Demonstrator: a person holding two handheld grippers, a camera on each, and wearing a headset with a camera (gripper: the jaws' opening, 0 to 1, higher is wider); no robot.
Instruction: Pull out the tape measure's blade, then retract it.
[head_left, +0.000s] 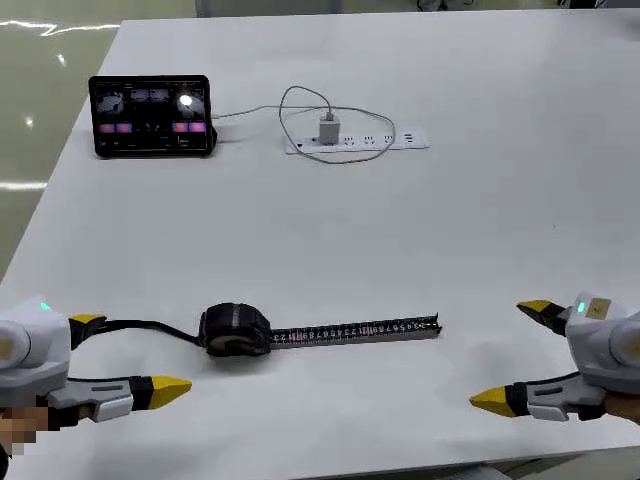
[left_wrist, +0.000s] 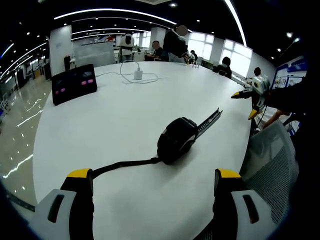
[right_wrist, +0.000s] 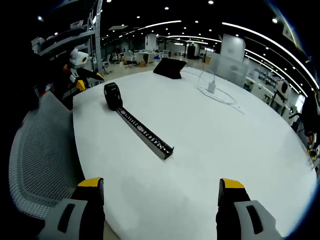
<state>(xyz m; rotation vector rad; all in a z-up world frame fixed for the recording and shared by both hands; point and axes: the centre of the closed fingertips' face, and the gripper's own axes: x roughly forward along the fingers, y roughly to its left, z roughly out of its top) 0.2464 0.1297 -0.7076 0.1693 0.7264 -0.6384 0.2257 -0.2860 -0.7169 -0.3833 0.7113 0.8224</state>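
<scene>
- Head view: tape measure lies on the table, low and left of centre. Its blade is partly out and flat on the surface, long axis 9-to-3, with the hook end at 3 o'clock.
- Black strap trails off toward 9 o'clock and ends at the left gripper. Can't tell if it touches the upper jaw.
- Left gripper is the nearer tool, just off the 9 o'clock side. Jaws are spread wide and hold nothing. Left gripper view puts the case dead ahead at 12 o'clock.
- Right gripper sits at 3 o'clock of the hook end with a clear gap. Jaws are wide apart and empty. In the right gripper view the hook sits near 11 o'clock.
- My read: the blade is already out and retraction remains. The left gripper closes in along the 9-to-3 axis.
</scene>
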